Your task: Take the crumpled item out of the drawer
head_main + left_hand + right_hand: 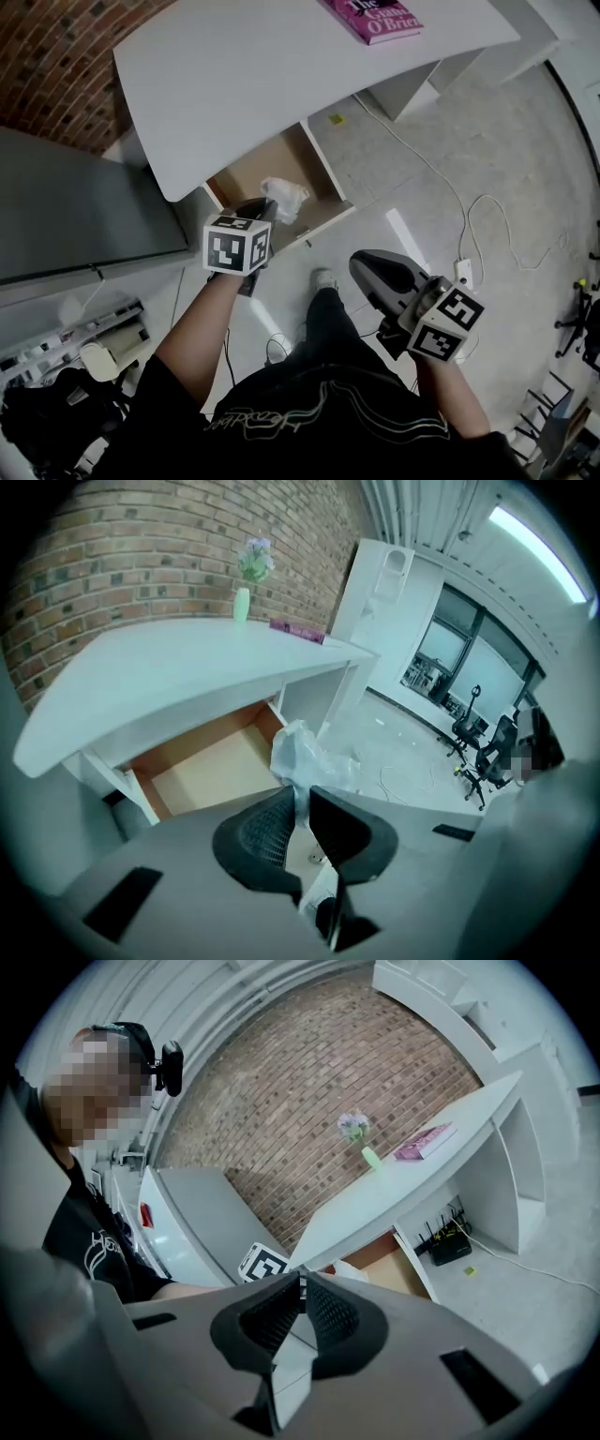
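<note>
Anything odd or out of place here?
Only the crumpled white plastic wrapper: pinched in the left gripper, it is at the front of the open wooden drawer under the white desk. A white cable also trails loose across the floor.

The crumpled white plastic bag (pixel 283 195) (pixel 305 757) is raised, bunched upright, just above the front part of the open, wood-lined drawer (pixel 263 167) (pixel 202 772).

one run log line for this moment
left gripper: shut on crumpled plastic | crumpled plastic: over open drawer | right gripper: shut, empty
</note>
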A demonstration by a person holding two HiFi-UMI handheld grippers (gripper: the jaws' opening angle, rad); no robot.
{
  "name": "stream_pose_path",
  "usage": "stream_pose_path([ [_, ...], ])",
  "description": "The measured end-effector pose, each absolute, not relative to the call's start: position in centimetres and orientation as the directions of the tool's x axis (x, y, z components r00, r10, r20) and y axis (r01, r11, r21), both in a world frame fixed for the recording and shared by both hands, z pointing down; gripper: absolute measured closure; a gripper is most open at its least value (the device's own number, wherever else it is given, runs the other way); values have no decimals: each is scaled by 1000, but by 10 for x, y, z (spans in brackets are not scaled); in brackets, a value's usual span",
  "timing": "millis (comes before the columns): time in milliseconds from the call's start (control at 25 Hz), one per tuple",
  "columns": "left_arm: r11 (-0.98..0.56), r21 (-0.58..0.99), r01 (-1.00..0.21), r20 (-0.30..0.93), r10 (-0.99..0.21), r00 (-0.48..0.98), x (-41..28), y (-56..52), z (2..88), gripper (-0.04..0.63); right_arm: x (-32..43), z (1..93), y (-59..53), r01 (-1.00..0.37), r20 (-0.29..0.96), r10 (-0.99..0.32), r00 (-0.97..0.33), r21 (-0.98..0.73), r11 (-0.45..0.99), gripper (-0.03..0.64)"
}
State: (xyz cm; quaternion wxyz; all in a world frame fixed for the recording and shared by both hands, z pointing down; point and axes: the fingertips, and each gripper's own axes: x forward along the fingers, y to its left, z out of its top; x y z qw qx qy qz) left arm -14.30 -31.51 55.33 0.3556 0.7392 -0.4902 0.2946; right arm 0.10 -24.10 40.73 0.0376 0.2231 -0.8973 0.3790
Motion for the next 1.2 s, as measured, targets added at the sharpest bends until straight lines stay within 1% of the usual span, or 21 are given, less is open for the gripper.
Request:
stream_pose_path([
  [200,-293,252,-922,715,-586,381,-136,-281,476,532,3,365,-214,-441,228,-387,-894,-608,660,568],
  [520,-385,255,-887,562,-688,460,-118,-216,354,532,4,296,-174,-455,190,-422,-886,-524,720,568],
  [760,-445,268,-854,467,-715,520,-104,-163,284,532,8,251,-143,-471,155,-453,-878,-453,757,568],
  [960,-470,275,-839,422,-725,545,-97,-123,242,532,6,217,-111,-468,118,-463,-878,-407,784,568],
  [1200,-483,298,-823,360,-742,566,-95,-76,200,532,8,187,-72,-475,115,-464,-878,-325,818,568],
])
